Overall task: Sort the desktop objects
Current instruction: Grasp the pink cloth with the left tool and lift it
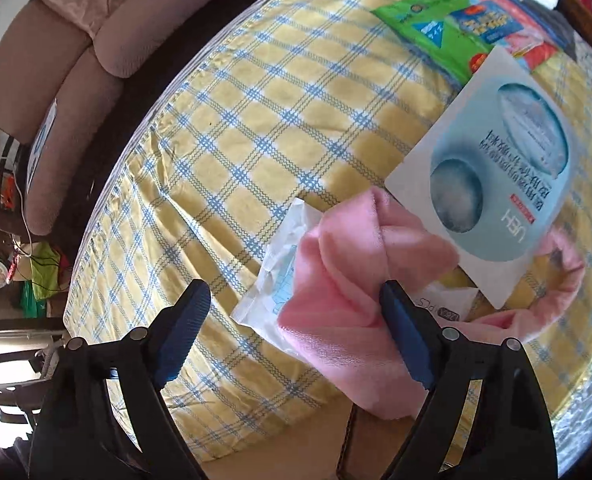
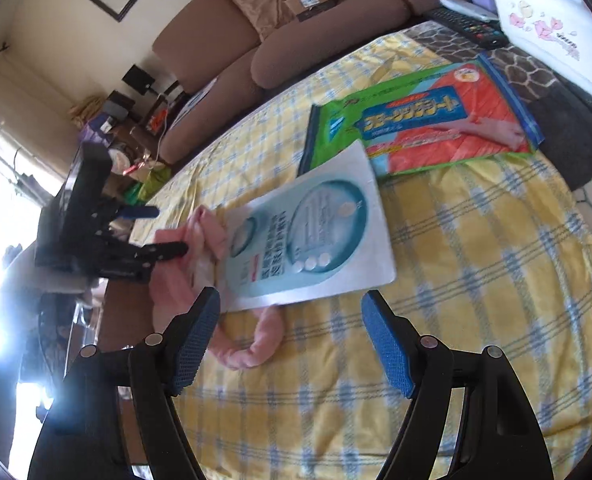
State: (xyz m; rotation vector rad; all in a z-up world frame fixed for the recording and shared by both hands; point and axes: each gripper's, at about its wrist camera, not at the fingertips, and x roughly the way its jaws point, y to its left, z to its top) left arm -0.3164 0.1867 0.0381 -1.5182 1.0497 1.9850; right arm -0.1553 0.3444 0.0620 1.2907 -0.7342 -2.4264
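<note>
- While both grippers hang over the yellow tablecloth with blue and white checks [image 1: 280, 128], the left gripper [image 1: 296, 328] has its blue-padded jaws spread wide, nothing pinched between them; its right finger [image 1: 407, 340] lies against the pink cloth.
- Left of centre in the left wrist view: a small white plastic sachet with faint blue print [image 1: 280, 268], lying flat on the tablecloth and partly tucked under the pink cloth.
- Centre: a soft pink fabric cloth [image 1: 347, 280], crumpled into thick folds, one edge hanging over the near table edge; a rolled loop of it curves out from under the card in the right wrist view [image 2: 252, 352].
- Right of centre: a flat white rectangular packet printed with a pale blue oval and round windows [image 1: 491, 168], resting tilted on top of the pink cloth, with the lettering unreadable at this size.
- Far right and farther back: a flat green, blue and red printed plastic package [image 1: 451, 24], lying on the tablecloth just beyond the white packet's far corner.
- Right gripper [image 2: 288, 340]: jaws spread apart and empty, poised just short of the white packet's near edge [image 2: 307, 240].
- Background: a brown upholstered sofa [image 2: 280, 28] behind the table, and a white embroidered box [image 2: 551, 28] at the far right.
</note>
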